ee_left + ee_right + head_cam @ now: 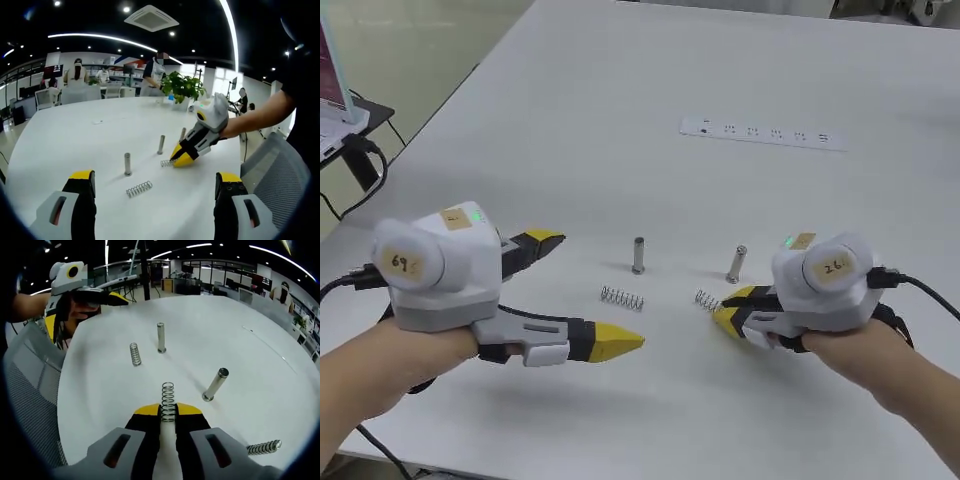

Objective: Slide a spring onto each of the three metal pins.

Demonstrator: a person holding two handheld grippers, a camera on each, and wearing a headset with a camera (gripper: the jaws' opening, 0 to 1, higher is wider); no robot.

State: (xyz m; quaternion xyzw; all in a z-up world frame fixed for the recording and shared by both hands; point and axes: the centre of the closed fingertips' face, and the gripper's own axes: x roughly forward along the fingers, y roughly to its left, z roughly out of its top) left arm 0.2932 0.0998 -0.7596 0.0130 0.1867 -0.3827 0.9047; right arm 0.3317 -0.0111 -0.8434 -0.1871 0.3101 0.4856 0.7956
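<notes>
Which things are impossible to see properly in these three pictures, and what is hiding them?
Left gripper view: a slim thing behind the right gripper is partly covered and too small; pin or spring, I cannot tell.
Head view: the right gripper's body covers how its jaws hold the spring.
Right gripper view: the jaws hide that spring's lower end.

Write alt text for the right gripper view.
The right gripper is shut on one end of a spring. Ahead stand a far pin and a near pin; one loose spring lies by the far pin, another at lower right. The left gripper, open, is at upper left.
</notes>
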